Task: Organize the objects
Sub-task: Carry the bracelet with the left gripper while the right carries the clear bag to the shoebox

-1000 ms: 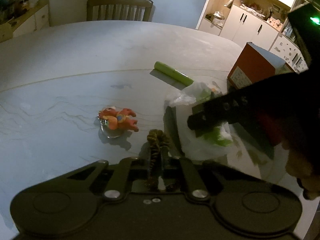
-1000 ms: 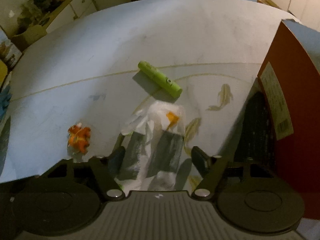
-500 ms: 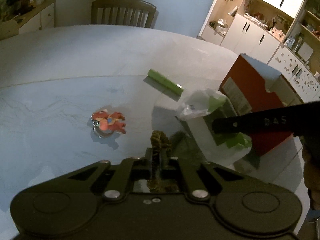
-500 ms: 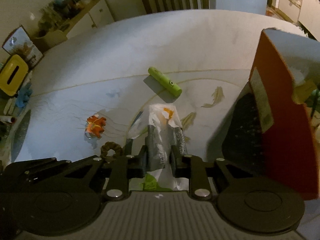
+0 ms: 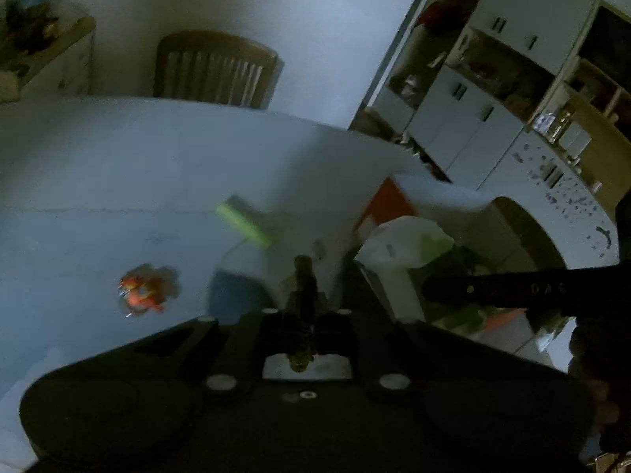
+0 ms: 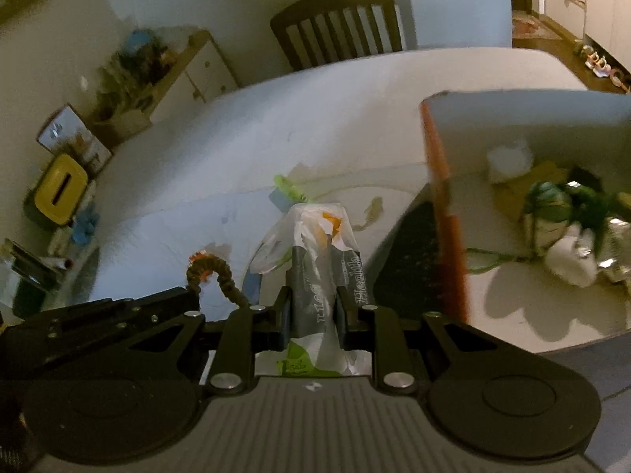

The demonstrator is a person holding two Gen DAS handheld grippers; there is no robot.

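Left wrist view: motion blur, dim light. Left gripper [image 5: 303, 295] fingers pressed together on a dark braided loop [image 5: 303, 276], which stands up between the tips, above the table [image 5: 98, 165]. Orange toy [image 5: 142, 293] lies on the table to the left, green tube [image 5: 244, 222] farther out near centre, both well apart from the gripper. To the right, a white bag [image 5: 402, 244] is held up by the right gripper, seen side-on as a dark bar [image 5: 512, 289]. The bag sits just in front of the open orange box [image 5: 388, 205]. Chair [image 5: 215, 69] at the far table edge, white cabinets [image 5: 485, 110] behind on the right.

Right wrist view: right gripper [image 6: 313, 311] pinching the bag [image 6: 319, 244] at its middle; fingers closed tight on the plastic, bag sticking up and forward, "Health" print visible. Bag is lifted clear of the table [image 6: 315, 110], just left of the box wall [image 6: 445, 213]. Box is open; inside are wrappers and a green-and-white packet [image 6: 548, 213]. Left gripper [image 6: 98, 323] comes in at lower left with the loop [image 6: 211, 272] arching off its tip. Green tube [image 6: 292, 189] partly hidden behind the bag top. Chair [image 6: 339, 25] beyond the table, sideboard [image 6: 165, 75] and yellow container [image 6: 59, 187] to the left.
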